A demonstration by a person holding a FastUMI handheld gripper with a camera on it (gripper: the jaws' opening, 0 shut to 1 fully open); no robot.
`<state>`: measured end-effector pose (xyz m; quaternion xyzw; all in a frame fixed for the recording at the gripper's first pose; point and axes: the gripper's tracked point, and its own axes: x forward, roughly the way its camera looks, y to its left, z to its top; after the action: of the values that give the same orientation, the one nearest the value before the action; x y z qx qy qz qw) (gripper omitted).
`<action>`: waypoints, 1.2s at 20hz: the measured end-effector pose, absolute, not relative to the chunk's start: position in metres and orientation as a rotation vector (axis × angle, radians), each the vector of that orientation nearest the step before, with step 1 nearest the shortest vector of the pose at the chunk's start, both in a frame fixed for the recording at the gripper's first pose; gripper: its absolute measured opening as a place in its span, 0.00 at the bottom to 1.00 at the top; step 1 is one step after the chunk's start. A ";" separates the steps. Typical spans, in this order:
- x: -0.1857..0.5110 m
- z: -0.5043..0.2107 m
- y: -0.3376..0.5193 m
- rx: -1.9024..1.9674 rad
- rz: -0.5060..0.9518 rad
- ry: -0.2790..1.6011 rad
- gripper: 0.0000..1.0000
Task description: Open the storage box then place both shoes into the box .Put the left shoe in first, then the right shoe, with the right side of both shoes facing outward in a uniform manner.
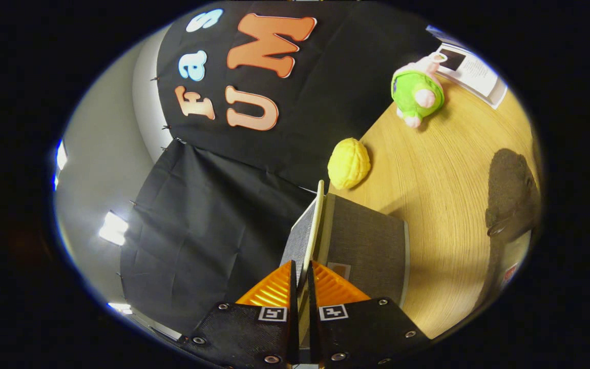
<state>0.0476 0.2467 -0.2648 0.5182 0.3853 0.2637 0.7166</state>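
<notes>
Jaws (301, 279) pinch the thin lid (313, 233) of the grey storage box (366, 246); inside hidden.

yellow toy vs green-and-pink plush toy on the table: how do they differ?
The yellow toy is one colour and rounded; the green-and-pink plush toy is two-coloured with limbs. The yellow toy lies near the storage box, whose lid the gripper pinches; the plush toy lies farther beyond. Both rest on the wooden table.

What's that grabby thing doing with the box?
The gripper has both fingers pinched on the thin lid of the grey storage box, holding it raised up on edge. The box stands on a wooden table. Beyond it lie a yellow toy and a green plush toy.
</notes>
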 end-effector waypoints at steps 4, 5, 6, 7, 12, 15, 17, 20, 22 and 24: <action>0.051 -0.238 0.254 1.117 0.588 0.830 0.09; 0.054 -0.226 0.256 1.112 0.592 0.810 0.09; 0.057 -0.213 0.259 1.108 0.601 0.788 0.09; 0.060 -0.200 0.264 1.100 0.612 0.769 0.09; 0.068 -0.147 0.307 1.044 0.664 0.702 0.10; 0.078 -0.125 0.348 1.025 0.688 0.690 0.12; 0.079 -0.118 0.381 1.012 0.706 0.700 0.12; 0.071 -0.121 0.435 0.991 0.747 0.758 0.12; 0.063 -0.127 0.464 0.989 0.762 0.788 0.10; 0.061 -0.133 0.482 1.010 0.748 0.802 0.10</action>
<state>0.0610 0.4823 -0.1333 0.4595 0.3647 0.3402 0.7349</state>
